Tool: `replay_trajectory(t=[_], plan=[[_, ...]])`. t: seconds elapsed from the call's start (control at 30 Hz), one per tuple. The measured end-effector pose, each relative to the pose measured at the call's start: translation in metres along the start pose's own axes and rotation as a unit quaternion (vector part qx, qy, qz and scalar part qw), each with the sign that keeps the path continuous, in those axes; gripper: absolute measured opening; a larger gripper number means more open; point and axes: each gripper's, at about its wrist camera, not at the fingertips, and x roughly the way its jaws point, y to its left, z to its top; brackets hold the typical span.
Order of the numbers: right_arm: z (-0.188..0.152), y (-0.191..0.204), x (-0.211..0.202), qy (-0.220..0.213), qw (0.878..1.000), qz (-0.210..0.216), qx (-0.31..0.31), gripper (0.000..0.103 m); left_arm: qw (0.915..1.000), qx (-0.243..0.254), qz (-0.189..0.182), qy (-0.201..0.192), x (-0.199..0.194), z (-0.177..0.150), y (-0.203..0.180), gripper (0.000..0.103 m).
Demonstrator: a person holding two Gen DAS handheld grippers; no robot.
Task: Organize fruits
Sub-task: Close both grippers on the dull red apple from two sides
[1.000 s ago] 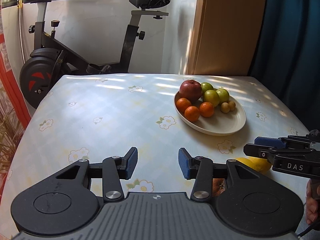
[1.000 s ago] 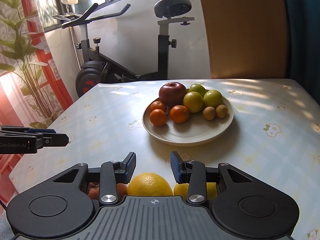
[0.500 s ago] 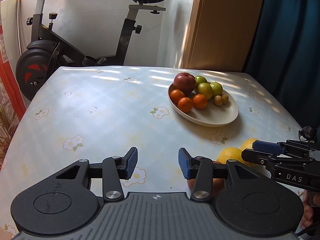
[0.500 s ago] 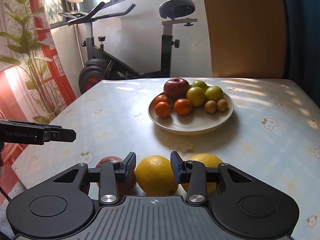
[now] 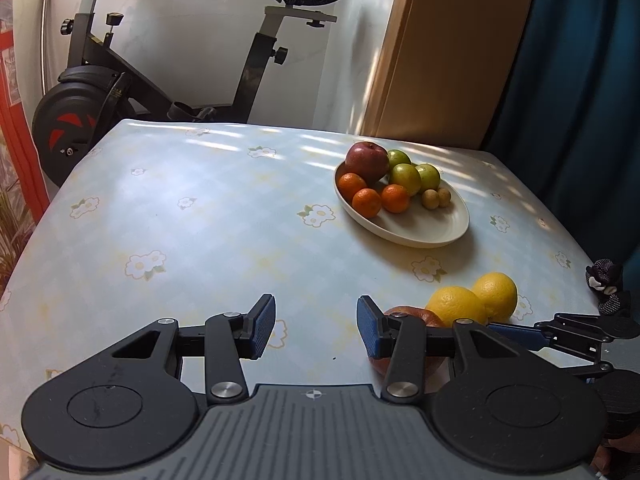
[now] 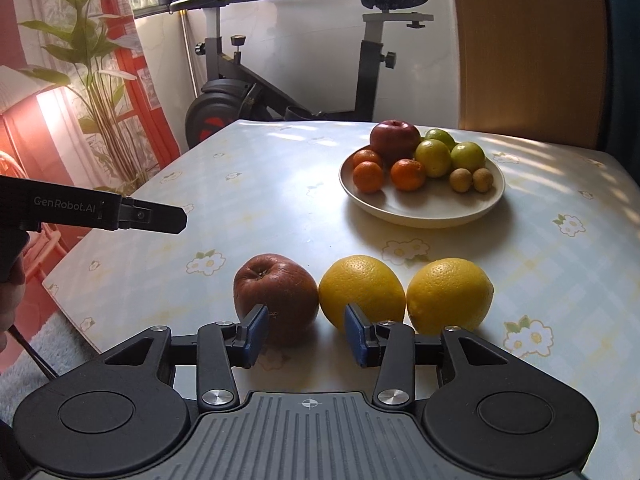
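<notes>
A wrinkled dark red apple (image 6: 276, 300) and two yellow citrus fruits (image 6: 362, 292) (image 6: 448, 294) lie in a row on the tablecloth near the front edge. My right gripper (image 6: 306, 334) is just short of them with its jaws opening. The apple sits ahead of the left pad, the middle citrus ahead of the right pad, and neither is pressed. A cream plate (image 6: 420, 212) farther back holds a red apple (image 6: 394, 142), small oranges, green fruits and two small brown ones. My left gripper (image 5: 316, 330) is open over bare cloth, left of the loose fruits.
An exercise bike (image 5: 100, 92) stands behind the table's far edge. A wooden panel (image 6: 528, 48) and a dark blue curtain (image 5: 580, 80) are at the back right. A potted plant (image 6: 92, 60) and red window frame are on the left. A hand (image 6: 8, 304) holds the left gripper's grip.
The right gripper has drawn back and shifted left: the yellow fruit that sat between its pads now lies ahead, beside the apple. Its jaws stand slightly wider. The left gripper barely moved.
</notes>
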Motion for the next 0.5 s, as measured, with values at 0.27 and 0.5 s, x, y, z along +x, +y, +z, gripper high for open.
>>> replay_trajectory(t=[0.27, 0.5], plan=[[-0.009, 0.002, 0.016, 0.030, 0.999, 0.016, 0.004, 0.039, 0.9998, -0.010, -0.014, 0.009, 0.007, -0.005, 0.003, 0.047], [-0.012, 0.002, 0.029, 0.043, 0.999, 0.018, 0.000, 0.039, 0.9982, -0.020, -0.054, 0.017, 0.021, 0.000, 0.002, 0.046]])
